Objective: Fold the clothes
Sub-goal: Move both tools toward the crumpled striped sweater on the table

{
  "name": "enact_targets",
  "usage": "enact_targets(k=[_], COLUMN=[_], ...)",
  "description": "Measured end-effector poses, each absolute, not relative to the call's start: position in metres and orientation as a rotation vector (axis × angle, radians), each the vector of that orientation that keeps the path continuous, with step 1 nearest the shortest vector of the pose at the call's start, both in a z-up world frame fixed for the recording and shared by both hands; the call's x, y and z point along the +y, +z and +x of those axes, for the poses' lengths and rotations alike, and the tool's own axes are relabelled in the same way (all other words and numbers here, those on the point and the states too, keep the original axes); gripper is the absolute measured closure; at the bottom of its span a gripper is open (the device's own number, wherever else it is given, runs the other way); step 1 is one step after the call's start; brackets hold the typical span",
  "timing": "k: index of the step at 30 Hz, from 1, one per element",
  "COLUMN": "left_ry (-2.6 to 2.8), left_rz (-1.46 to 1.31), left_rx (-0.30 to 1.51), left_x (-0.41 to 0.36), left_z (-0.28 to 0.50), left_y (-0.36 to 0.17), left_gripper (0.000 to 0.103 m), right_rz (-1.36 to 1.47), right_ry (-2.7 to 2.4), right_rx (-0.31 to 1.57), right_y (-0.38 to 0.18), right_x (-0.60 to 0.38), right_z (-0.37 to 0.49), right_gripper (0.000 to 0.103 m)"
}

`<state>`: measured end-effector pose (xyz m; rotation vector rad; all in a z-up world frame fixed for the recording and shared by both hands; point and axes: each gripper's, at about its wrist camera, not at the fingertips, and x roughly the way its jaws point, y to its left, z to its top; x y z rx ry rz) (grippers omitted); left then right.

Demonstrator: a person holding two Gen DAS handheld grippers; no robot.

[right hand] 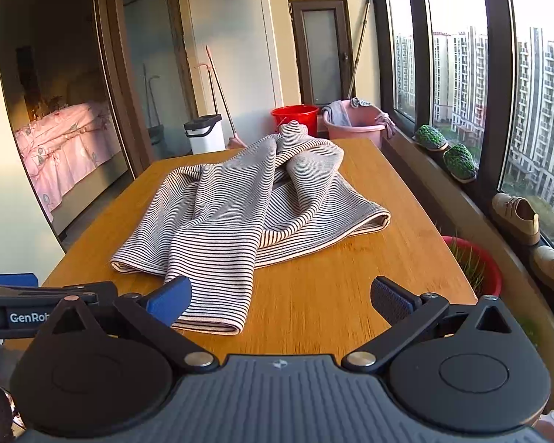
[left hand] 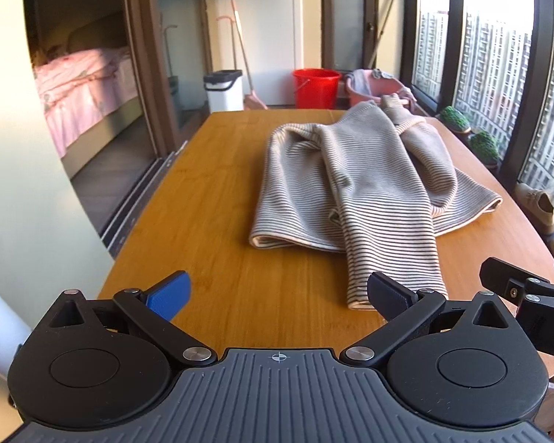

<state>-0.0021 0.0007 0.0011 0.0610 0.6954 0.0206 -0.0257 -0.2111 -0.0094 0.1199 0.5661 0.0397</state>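
A grey-and-cream striped garment [left hand: 365, 181] lies rumpled on the wooden table [left hand: 218, 199], its sleeves crossed over the body and one cuff reaching toward the near edge. My left gripper [left hand: 279, 295] hovers open above the near part of the table, the cuff lying just beyond its right finger. In the right wrist view the same garment [right hand: 240, 203] spreads across the table [right hand: 406, 258]. My right gripper [right hand: 280, 299] is open too, with the sleeve cuff [right hand: 210, 323] lying by its left finger. Neither gripper holds anything.
The other gripper's black body shows at the right edge [left hand: 528, 295] and at the left edge [right hand: 29, 306]. Behind the table stand a red bucket [left hand: 315, 86], a pink basin [right hand: 354, 120] and a white bin [left hand: 223, 88]. Shoes [right hand: 517, 214] line the window sill.
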Motion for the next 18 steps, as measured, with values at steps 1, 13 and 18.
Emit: enact_targets(k=[1,13,18], left_ry=[0.020,0.007,0.008], left_rz=[0.059,0.034,0.037], left_rx=[0.697,0.712,0.711], left_x=[0.001,0.003,0.003], left_z=[-0.003,-0.010,-0.011], left_y=[0.001,0.005,0.006], left_gripper=[0.000,0.000,0.000], right_rz=[0.120,0.118,0.112], right_ry=[0.042,0.031,0.029], right_rx=[0.572,0.591,0.588], right_y=[-0.010,-0.007,-0.007], right_x=[-0.211,-0.208,-0.210], right_z=[-0.026,-0.034,-0.034], right_gripper=[0.000,0.000,0.000])
